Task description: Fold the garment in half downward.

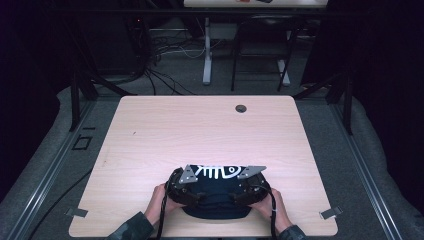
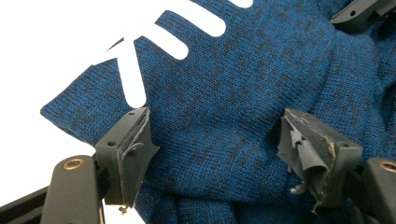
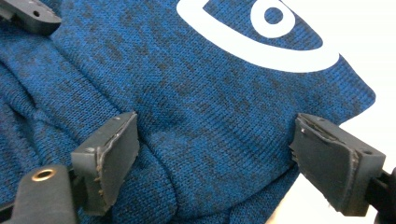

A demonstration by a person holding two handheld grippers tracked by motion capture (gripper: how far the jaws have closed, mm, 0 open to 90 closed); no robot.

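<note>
The surface (image 1: 150,130) before me was a pale wood-grain top with rounded corners, and I took the blue knitted garment (image 1: 216,197) as my landmark: it lay bunched at the near edge of the surface, close to my body, its white fish-skeleton print turned away from me. Everything beyond the garment was bare wood as far as a small round cable hole (image 1: 241,108) near the far edge. Grey carpet (image 1: 50,165) ran to the left of the surface. Past the far edge, behind the garment, loose cables (image 1: 165,50) trailed over the floor beside the white leg of another desk (image 1: 207,55) and a dark chair frame (image 1: 260,50); the rest of the room was in shadow.

At the garment's left end my left tongs (image 2: 212,140) stood released, the worn pads parted with a fold of the knit lying between them, not pinched. My left hand (image 1: 159,200) held them low over the cloth. At the garment's right end my right tongs (image 3: 212,158) were likewise released, their pads wide either side of a hump of fabric. Only my own hands and tongs stood over the garment; my right hand (image 1: 272,206) rested at its near right corner.
</note>
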